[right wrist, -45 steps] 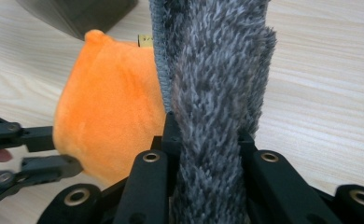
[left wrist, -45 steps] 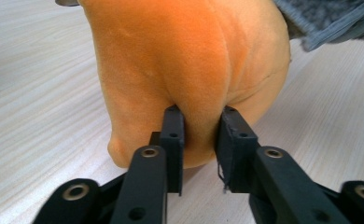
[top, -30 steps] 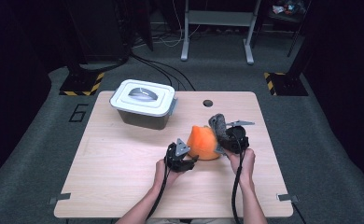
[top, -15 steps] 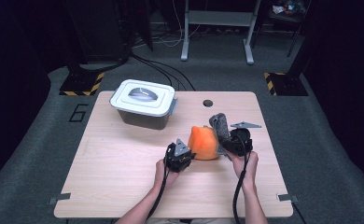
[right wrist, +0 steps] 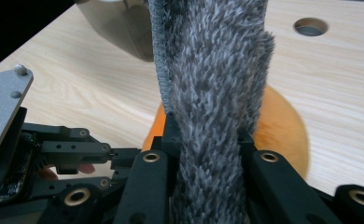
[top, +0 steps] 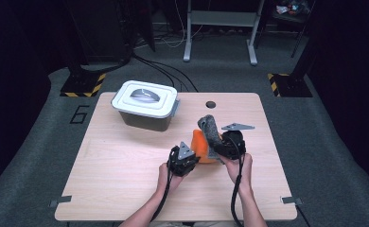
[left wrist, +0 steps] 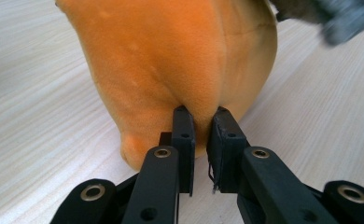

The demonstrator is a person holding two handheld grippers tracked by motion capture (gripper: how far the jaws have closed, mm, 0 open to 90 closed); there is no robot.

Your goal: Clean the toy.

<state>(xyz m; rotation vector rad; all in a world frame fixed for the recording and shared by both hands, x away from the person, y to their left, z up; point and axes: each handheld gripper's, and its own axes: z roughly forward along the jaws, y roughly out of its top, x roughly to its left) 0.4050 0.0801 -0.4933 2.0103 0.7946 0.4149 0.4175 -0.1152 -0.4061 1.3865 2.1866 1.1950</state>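
At the middle of the bench [top: 102,189], the left gripper [left wrist: 202,126] has just closed, pinching a fold of the orange plush toy [left wrist: 180,60] to steady it, while the right gripper [right wrist: 208,135] clamps the grey furry cloth [right wrist: 213,70], apparently to pull the 2 apart.

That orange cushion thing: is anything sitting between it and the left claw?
No. The left gripper is already pinching a fold of the orange soft thing, with nothing between. The right gripper holds a grey furry cloth just above it.
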